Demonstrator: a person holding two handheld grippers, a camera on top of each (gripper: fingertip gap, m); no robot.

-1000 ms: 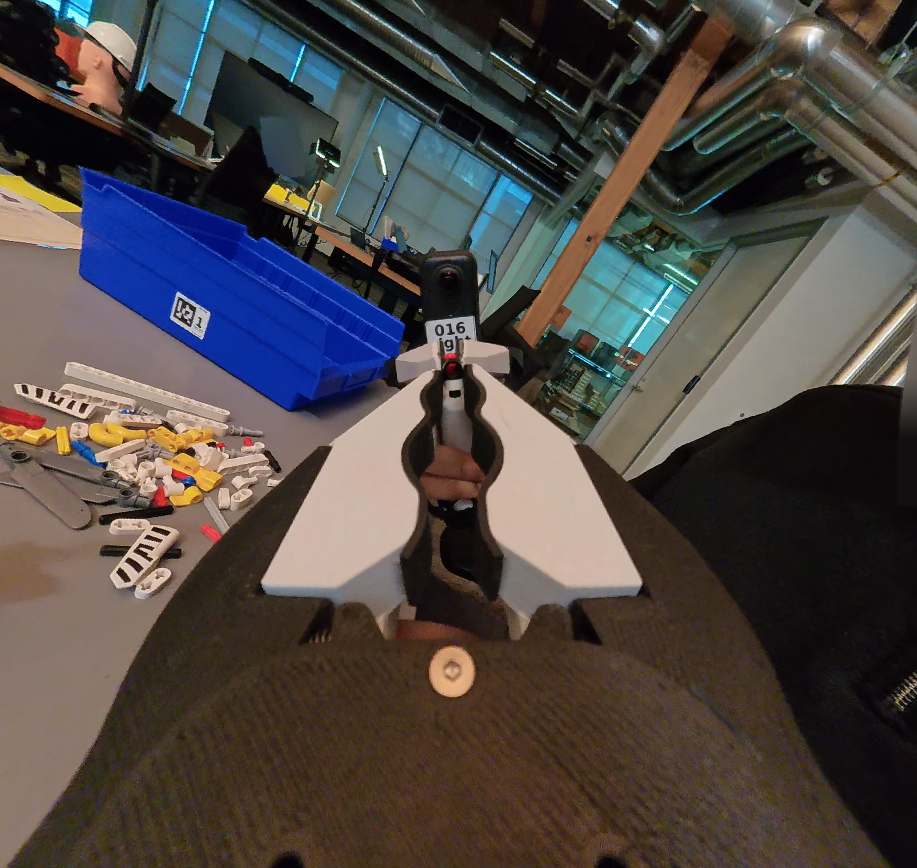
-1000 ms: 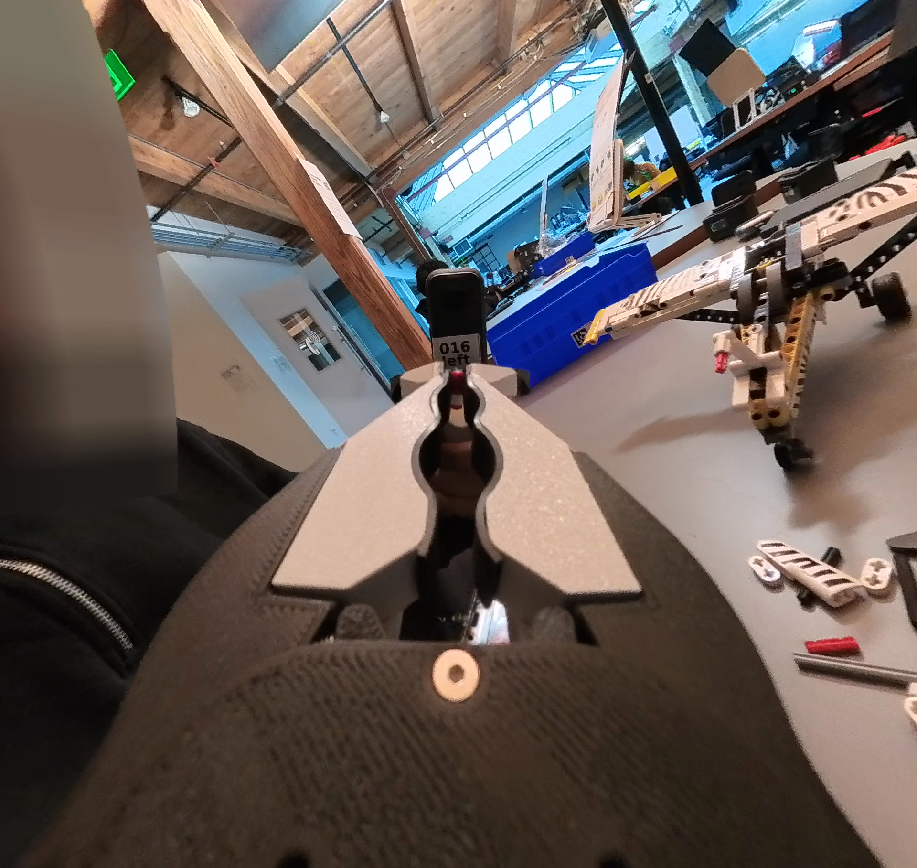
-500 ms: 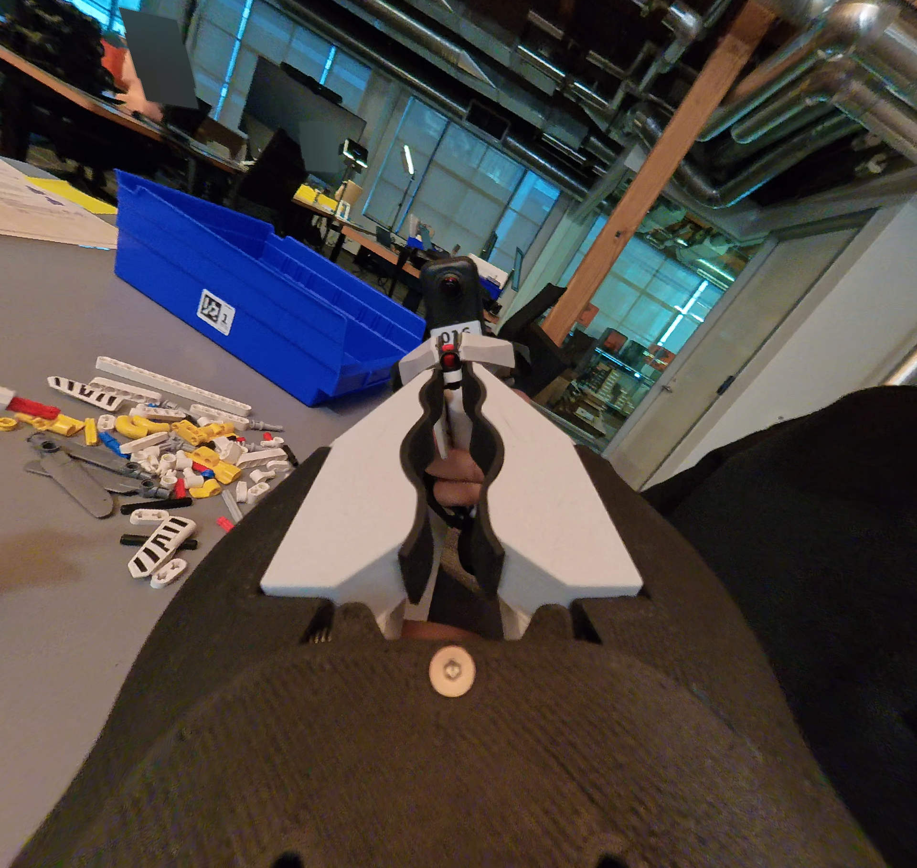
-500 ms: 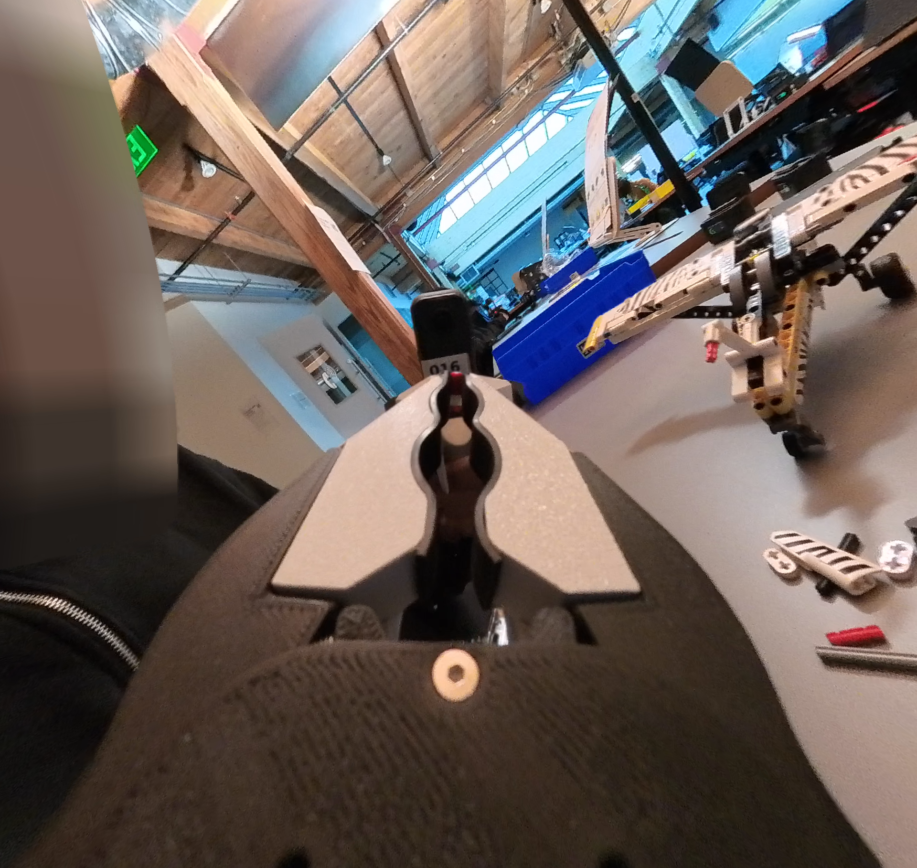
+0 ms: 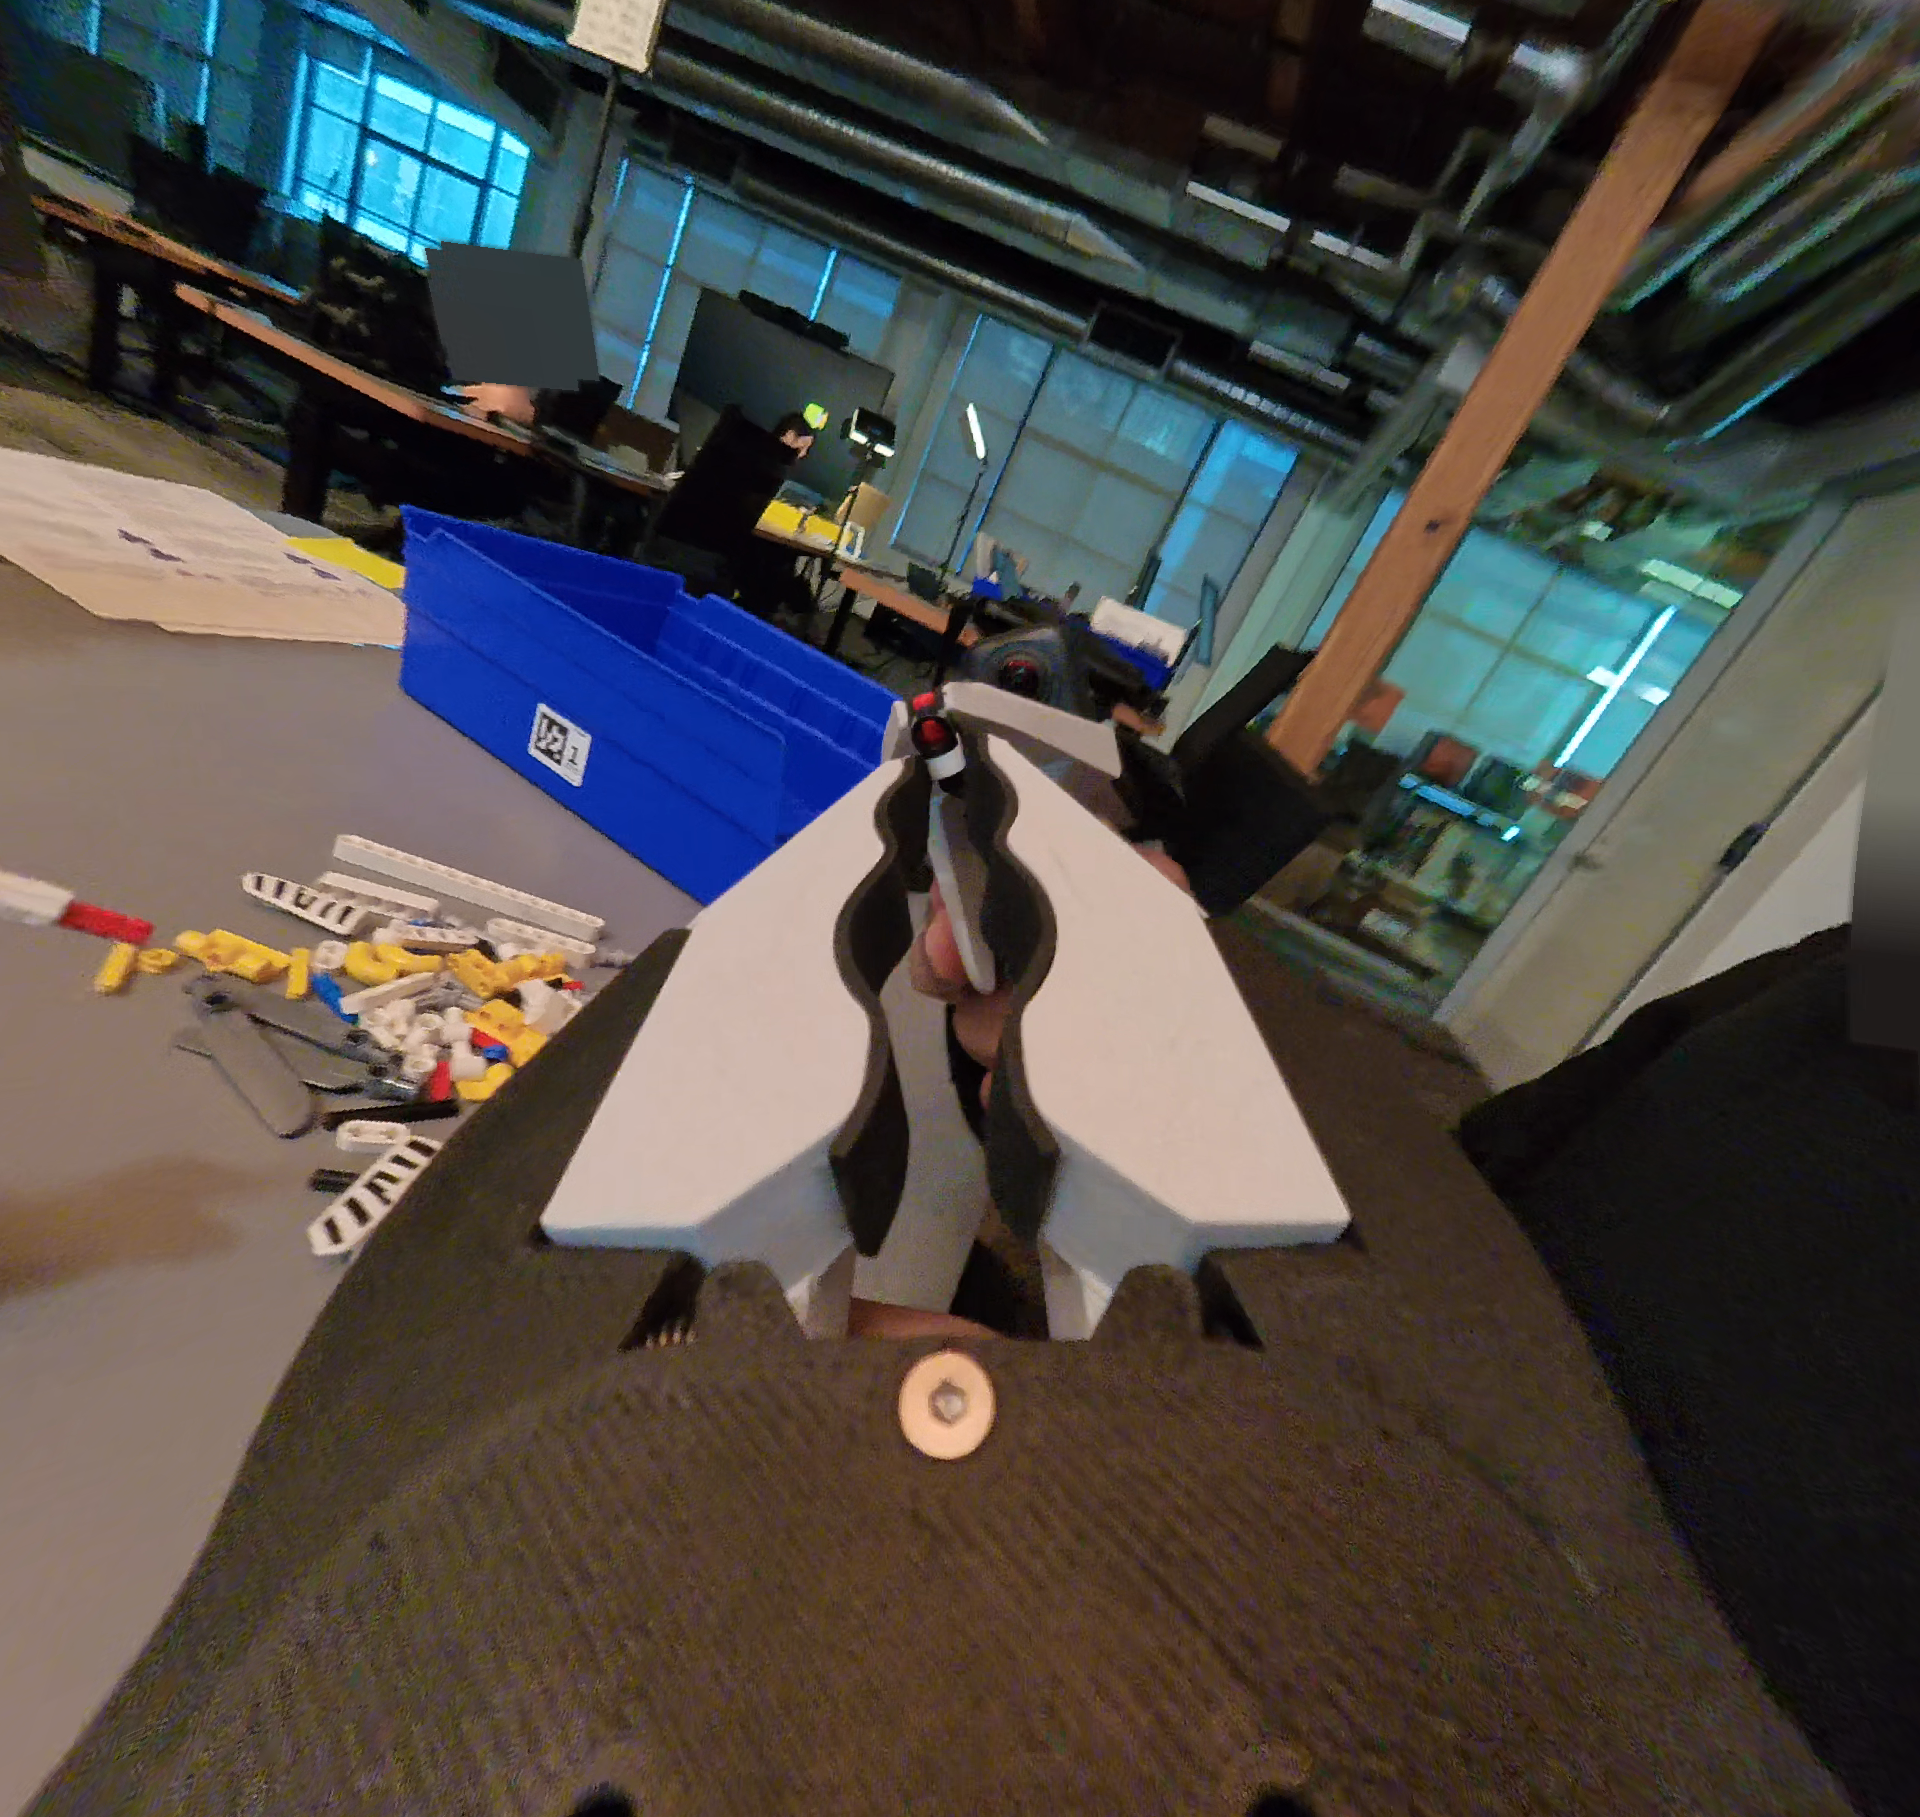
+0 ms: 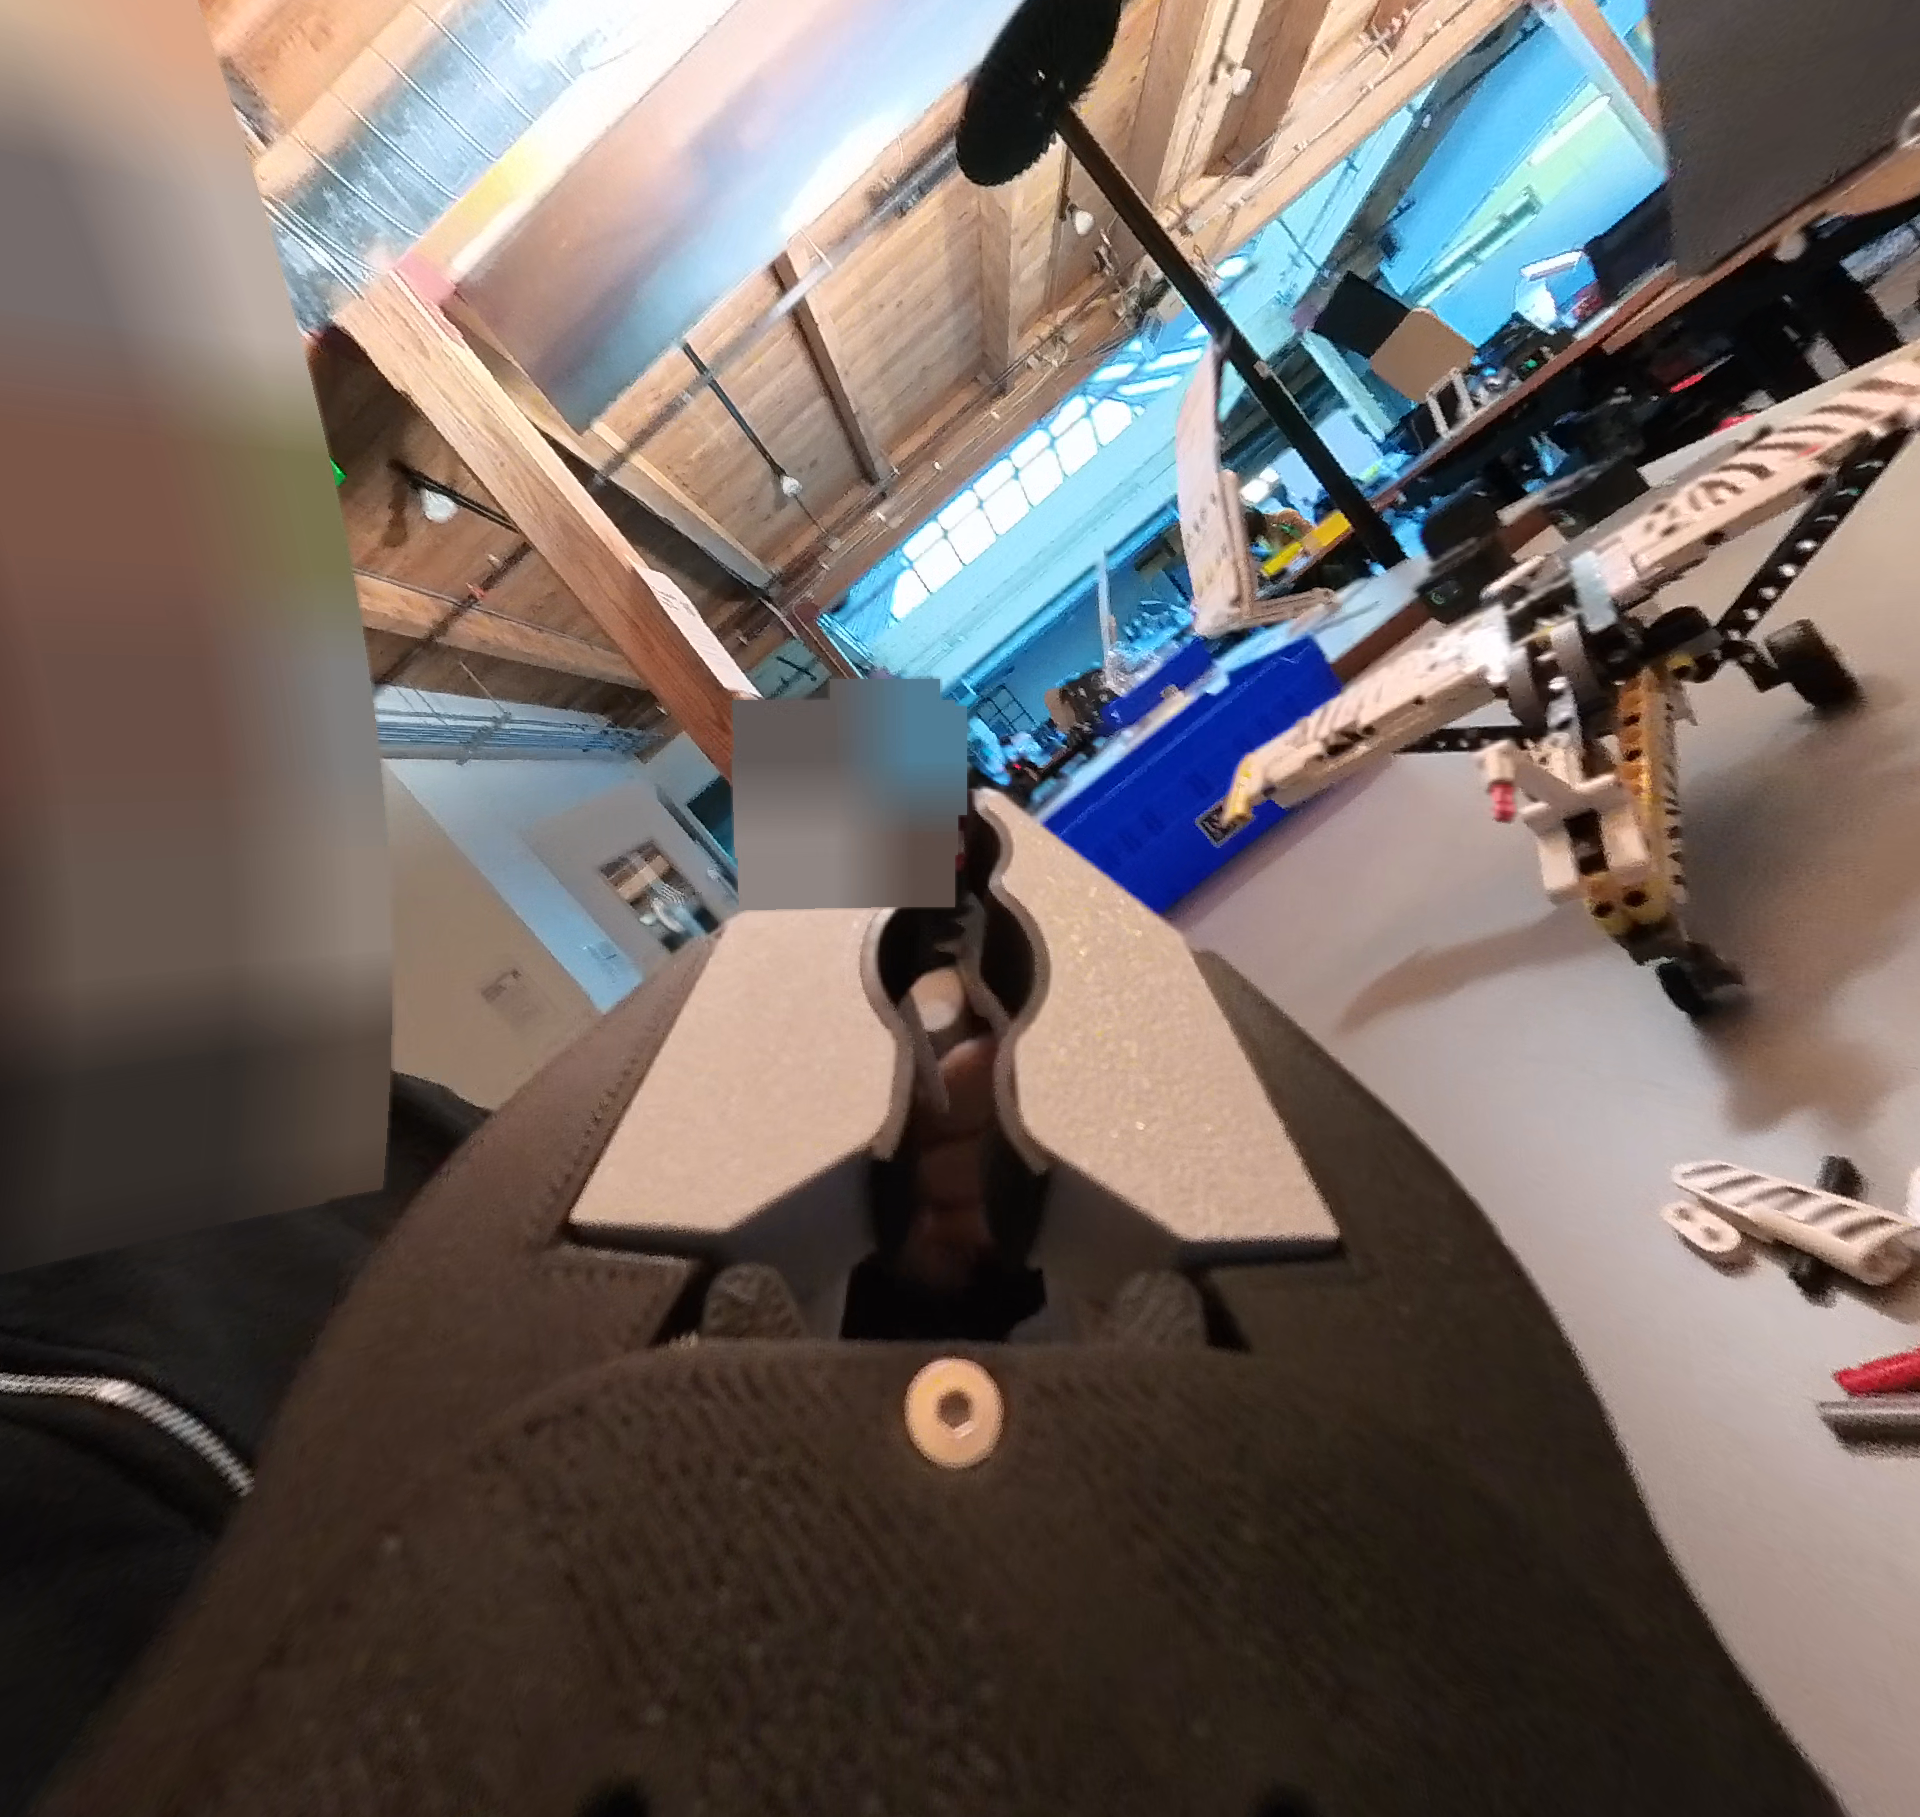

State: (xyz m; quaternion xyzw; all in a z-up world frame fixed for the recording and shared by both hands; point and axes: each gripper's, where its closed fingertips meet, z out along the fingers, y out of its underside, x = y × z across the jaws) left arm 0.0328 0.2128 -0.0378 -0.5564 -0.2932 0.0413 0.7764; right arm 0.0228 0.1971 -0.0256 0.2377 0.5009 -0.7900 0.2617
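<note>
The left gripper (image 5: 940,765) clamps a small red, white and black pin (image 5: 938,741), long axis pointing up-left toward the shut right gripper (image 5: 1003,718), now tilted rather than squarely facing.

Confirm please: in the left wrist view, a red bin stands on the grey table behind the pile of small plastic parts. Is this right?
Not quite. The bin is blue, not red, as the left wrist view shows. It does stand on the grey table, behind the pile of small plastic parts.

- Blue bin (image 5: 623,687): glossy moulded plastic.
- Table (image 5: 156,728): smooth, matt grey surface.
- Post (image 5: 1538,354): bare wood.
- Left claw (image 5: 940,759) fingers (image 5: 748,1019): matt white plastic.
</note>
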